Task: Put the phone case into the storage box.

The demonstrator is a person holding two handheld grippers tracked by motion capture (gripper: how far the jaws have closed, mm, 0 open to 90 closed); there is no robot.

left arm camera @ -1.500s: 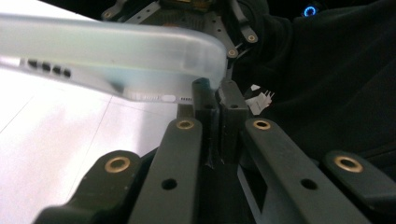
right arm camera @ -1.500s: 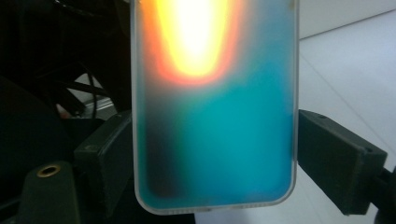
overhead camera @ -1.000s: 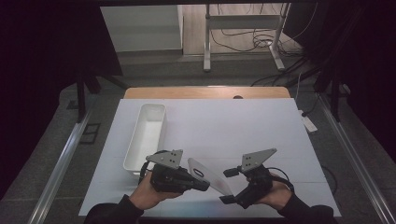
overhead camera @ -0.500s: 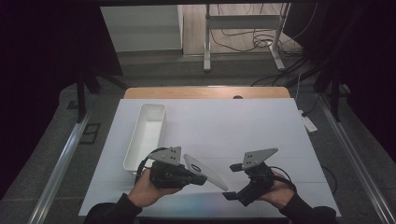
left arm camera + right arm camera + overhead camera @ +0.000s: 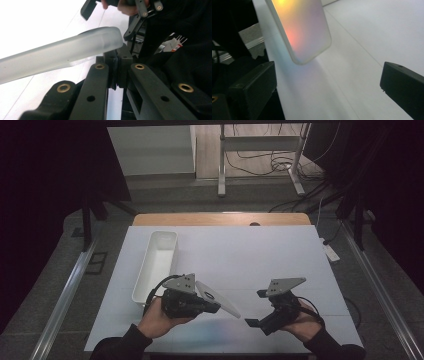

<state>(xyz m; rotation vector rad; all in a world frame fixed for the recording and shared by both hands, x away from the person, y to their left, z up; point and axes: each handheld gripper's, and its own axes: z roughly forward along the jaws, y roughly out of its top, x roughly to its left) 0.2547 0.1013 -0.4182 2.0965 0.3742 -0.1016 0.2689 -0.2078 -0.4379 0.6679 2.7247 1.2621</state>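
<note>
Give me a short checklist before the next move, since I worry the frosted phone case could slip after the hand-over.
1. Left tool shut on the phone case: ok, its jaws are pressed together on the case's edge in the left gripper view.
2. Right tool released: ok, its jaws have just been opening, and they stand wide apart with nothing pressed between them.
3. Case off the table: ok, it hangs tilted above the white surface.
4. Right tool out of the case's way: cannot tell, the free end is close ahead of its jaws.
5. White bin free to receive: ok, it looks empty.
</note>
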